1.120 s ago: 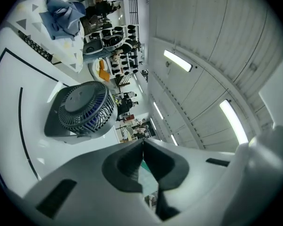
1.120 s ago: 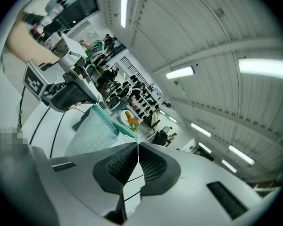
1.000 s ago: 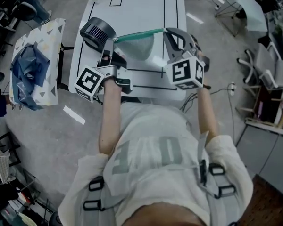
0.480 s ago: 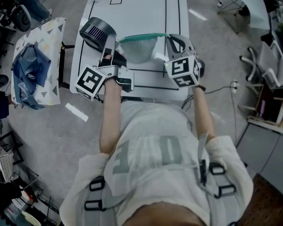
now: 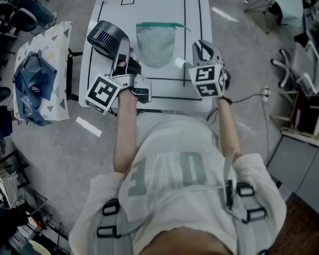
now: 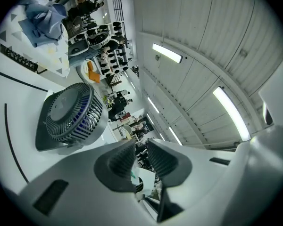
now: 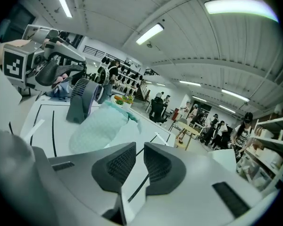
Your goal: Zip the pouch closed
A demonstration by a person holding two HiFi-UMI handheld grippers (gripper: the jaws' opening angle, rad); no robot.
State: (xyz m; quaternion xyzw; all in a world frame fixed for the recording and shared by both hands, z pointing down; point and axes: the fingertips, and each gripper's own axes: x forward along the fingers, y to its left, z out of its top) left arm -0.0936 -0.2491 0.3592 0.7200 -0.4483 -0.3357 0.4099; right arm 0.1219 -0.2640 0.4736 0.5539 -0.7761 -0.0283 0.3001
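Person: pale short-sleeved T-shirt (image 5: 170,137), large grey print; grey harness straps (image 5: 107,210) with dark buckles. Hand-held left gripper (image 6: 141,149) and right gripper (image 7: 139,157): pale grey shells, dark ribbed fingers (image 7: 119,166), black-and-white marker cube (image 5: 102,93) each

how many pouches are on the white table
1: the mesh pouch lies flat on the table, just right of the fan. Part of the near edge is hidden.

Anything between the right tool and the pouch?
Nothing visible. Only bare table lies between the right tool and the mesh pouch. The fan stands to the left of the pouch in the head view, beside the left tool.
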